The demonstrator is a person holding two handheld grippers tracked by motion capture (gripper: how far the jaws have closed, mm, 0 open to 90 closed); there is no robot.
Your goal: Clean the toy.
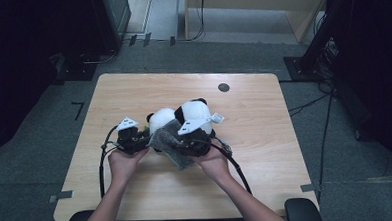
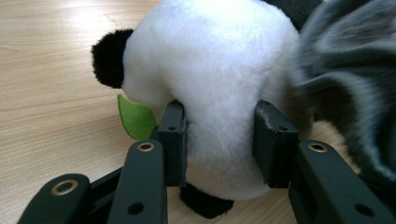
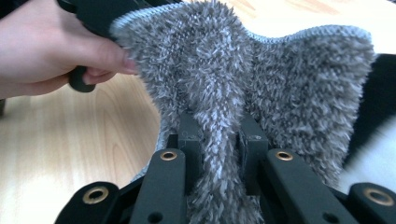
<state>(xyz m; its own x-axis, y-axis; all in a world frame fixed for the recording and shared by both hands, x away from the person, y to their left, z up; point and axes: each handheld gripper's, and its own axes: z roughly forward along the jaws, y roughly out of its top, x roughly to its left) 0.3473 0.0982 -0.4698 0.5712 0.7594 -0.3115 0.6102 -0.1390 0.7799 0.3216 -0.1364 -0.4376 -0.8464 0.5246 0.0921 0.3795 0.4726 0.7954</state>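
left gripper view: jaws squeeze panda plush [image 2: 210, 84], seemingly its body.

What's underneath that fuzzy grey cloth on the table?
The grey cloth drapes against the plush panda, whose white body shows beyond it. Whatever part of the toy or table lies beneath it is covered.

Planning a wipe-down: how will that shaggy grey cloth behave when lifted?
The shaggy grey cloth will probably hang floppy: it bunches into a fold where the right tongs pinch it. Likely light, since that one pinch holds it up. Its fuzzy pile should resist slipping.
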